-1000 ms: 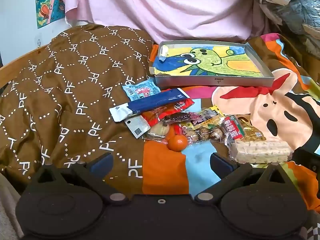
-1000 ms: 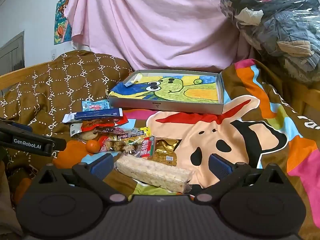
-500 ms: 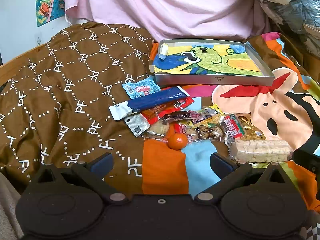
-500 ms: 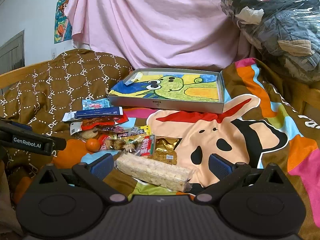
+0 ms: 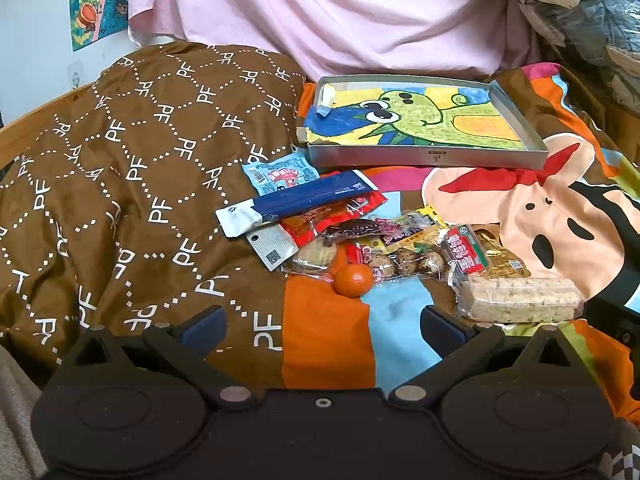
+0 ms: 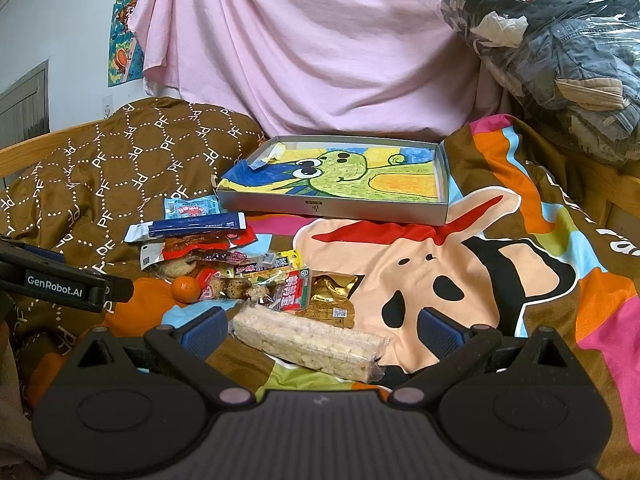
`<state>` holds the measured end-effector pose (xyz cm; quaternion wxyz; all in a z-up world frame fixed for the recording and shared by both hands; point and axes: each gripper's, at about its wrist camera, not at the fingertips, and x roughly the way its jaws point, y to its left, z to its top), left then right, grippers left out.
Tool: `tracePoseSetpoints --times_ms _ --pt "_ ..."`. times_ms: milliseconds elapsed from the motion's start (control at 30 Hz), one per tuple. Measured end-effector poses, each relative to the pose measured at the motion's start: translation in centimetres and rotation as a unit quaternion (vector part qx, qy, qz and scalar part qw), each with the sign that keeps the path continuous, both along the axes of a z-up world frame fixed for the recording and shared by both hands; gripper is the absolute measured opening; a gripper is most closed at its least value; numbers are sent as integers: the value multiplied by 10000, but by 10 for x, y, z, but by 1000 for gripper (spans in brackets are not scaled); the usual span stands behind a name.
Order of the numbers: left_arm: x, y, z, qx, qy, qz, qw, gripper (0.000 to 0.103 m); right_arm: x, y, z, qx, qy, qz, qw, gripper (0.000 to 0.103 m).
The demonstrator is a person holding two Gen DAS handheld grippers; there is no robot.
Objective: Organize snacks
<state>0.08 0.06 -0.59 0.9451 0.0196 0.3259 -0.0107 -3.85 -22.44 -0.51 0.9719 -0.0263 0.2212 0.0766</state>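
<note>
A bed is seen, covered by a brown quilt with white "PF" letters [image 5: 152, 168] on the left side and by a colourful cartoon blanket [image 6: 440, 280] on the right side. Behind the bed a pink cloth [image 6: 320, 48] is hung, and a small cartoon poster [image 5: 92, 0] is fixed on the white wall. At the right, a clear plastic bag full of folded clothes [image 6: 560, 48] is placed.

The pile of snacks [image 5: 380, 240] is laid in the middle of the bed, where the quilt and the blanket meet. At its far edge a long blue and white packet [image 5: 296, 200] is found over a red packet [image 5: 340, 216], and a small light-blue packet [image 5: 280, 174] is just behind them. A small orange mandarin [image 5: 353, 279] is touching a clear bag of speckled pieces [image 5: 400, 262]. At the right end a long pale rice-crisp bar in clear wrap [image 6: 308, 340] is laid, near a golden packet [image 6: 332, 300].

Behind the pile, apart from it, a shallow grey cardboard box with a green crayon drawing inside [image 5: 424, 156] is placed.

The left gripper [image 5: 322, 322] is held wide apart, with nothing between its fingers. The right gripper [image 6: 320, 326] is also held apart, and the near part of the rice-crisp bar is seen between its fingers.
</note>
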Motion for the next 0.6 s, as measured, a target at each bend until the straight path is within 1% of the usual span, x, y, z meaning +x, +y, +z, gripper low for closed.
tracePoseSetpoints --times_ms 600 --pt "1 -1 -2 -8 61 -16 10000 102 1 0 -1 20 49 -23 10000 103"
